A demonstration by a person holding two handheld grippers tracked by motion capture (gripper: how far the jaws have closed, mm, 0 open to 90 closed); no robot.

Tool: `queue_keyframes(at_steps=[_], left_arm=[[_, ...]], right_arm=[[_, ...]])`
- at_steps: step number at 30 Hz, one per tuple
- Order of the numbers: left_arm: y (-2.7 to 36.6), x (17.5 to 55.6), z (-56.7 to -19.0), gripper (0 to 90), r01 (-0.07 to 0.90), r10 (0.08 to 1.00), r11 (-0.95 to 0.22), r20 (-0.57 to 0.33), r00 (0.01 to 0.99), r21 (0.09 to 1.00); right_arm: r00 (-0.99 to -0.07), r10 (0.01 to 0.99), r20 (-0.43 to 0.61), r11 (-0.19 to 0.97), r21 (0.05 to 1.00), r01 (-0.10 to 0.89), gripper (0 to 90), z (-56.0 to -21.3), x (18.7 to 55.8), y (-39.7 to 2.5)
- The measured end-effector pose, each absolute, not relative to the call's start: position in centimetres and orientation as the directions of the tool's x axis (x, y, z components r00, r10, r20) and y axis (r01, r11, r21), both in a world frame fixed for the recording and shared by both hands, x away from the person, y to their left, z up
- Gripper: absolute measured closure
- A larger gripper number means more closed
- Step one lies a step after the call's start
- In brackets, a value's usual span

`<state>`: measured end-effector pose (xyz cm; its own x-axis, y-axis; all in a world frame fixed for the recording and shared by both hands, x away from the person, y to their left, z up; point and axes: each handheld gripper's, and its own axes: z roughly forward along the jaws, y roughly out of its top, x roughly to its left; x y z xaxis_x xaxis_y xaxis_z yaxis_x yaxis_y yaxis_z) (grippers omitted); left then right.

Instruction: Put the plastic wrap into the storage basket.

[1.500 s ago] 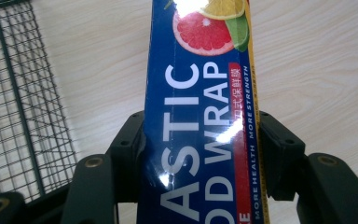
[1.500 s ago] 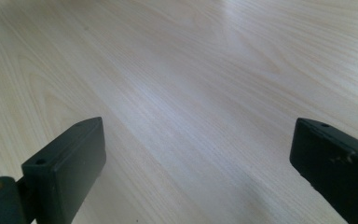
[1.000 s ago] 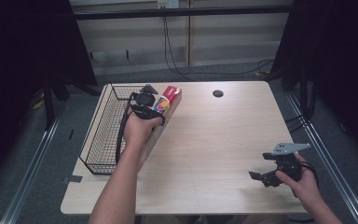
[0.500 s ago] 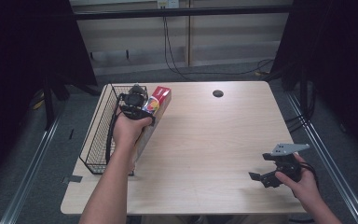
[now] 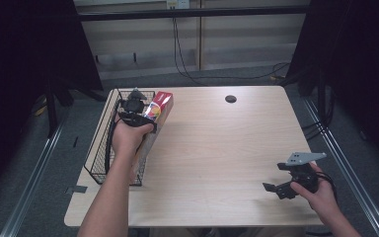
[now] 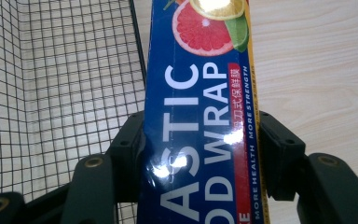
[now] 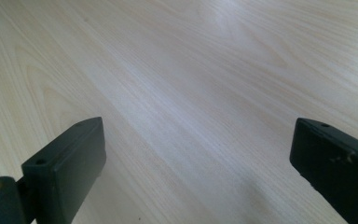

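A long plastic wrap box (image 5: 159, 104), blue and red with citrus pictures, is held over the right rim of the black wire basket (image 5: 103, 148). My left gripper (image 5: 137, 109) is shut on the box; in the left gripper view the box (image 6: 200, 116) runs up between the two jaws, which press on both its sides. My right gripper (image 5: 280, 189) rests low at the table's near right, jaws wide apart, and its own view has bare wood between its fingers (image 7: 65, 168).
The wire basket stands along the table's left edge, its mesh floor (image 6: 60, 79) bare. A small dark round grommet (image 5: 231, 98) sits at the table's far middle. The light wood tabletop (image 5: 217, 148) stretches between the two hands.
My left gripper has carried the box leftward, from the table beside the basket to over the basket's right rim. The right gripper has stayed put.
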<state>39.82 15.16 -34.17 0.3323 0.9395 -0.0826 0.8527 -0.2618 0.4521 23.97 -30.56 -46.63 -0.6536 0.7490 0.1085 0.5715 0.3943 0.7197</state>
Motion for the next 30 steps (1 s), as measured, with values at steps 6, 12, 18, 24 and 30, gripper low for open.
queue_keyframes(at_steps=[6,12,18,24,30], left_arm=[[15.7,39.9,-33.9,43.3,0.856,0.946,-0.243,-0.085,0.313,0.456],[16.3,39.8,-33.8,43.3,0.862,0.954,-0.219,-0.086,0.288,0.457],[17.0,39.8,-33.9,43.3,0.867,0.961,-0.201,-0.08,0.265,0.456],[17.9,39.7,-34.1,43.2,0.878,0.969,-0.176,-0.076,0.233,0.445],[18.9,39.6,-34.2,43.3,0.885,0.976,-0.161,-0.066,0.21,0.438]], right_arm=[[-0.653,0.75,0.109,0.394,0.72,0.572,3.4,-46.6,24.0,-30.6],[-0.653,0.749,0.111,0.393,0.719,0.573,3.4,-46.6,23.9,-30.6],[-0.651,0.752,0.108,0.393,0.72,0.573,3.4,-46.6,23.9,-30.7],[-0.651,0.751,0.107,0.394,0.719,0.573,3.4,-46.6,23.9,-30.6],[-0.653,0.75,0.108,0.395,0.718,0.573,3.4,-46.6,23.9,-30.7]])
